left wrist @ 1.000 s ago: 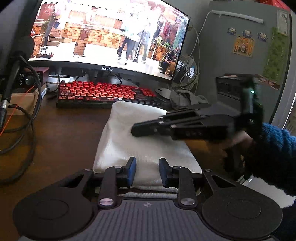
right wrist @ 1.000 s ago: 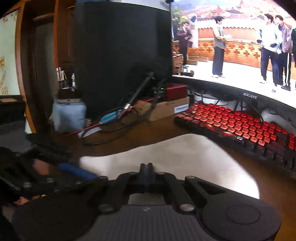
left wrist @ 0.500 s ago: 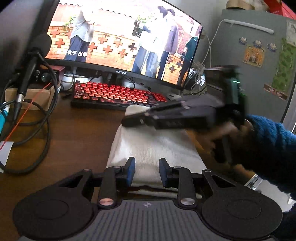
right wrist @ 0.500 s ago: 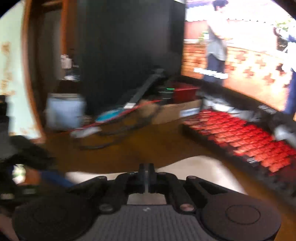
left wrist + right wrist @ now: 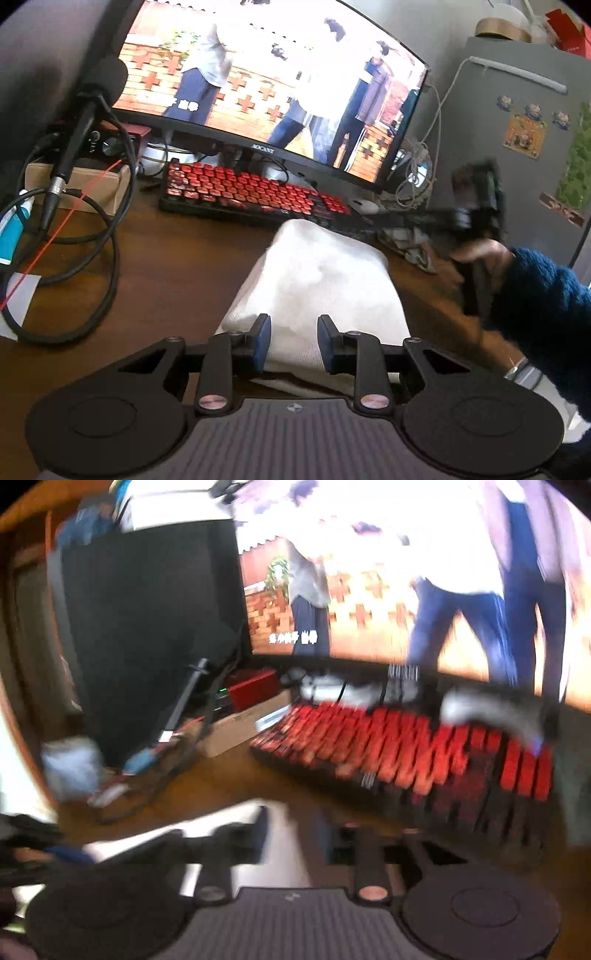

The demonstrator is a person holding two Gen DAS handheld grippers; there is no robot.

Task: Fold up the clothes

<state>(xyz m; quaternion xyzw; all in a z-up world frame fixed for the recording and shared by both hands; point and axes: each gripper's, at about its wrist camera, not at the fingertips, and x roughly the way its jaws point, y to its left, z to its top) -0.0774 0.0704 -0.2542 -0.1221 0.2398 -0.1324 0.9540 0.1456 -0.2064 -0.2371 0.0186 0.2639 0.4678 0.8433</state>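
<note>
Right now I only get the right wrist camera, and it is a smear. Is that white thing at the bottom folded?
Observer: Yes. The left wrist view is sharp: the white cloth lies folded into a thick pad on the desk, in front of the keyboard.
Operator: Is anything gripping it?
Observer: No. The left gripper is open, its fingers apart over the cloth's near edge.
Operator: And the right gripper?
Observer: A hand in a blue sleeve holds it to the right of the cloth, clear of it.

One folded cloth (image 5: 317, 280), one keyboard (image 5: 255, 195), two claws (image 5: 293, 343).
</note>
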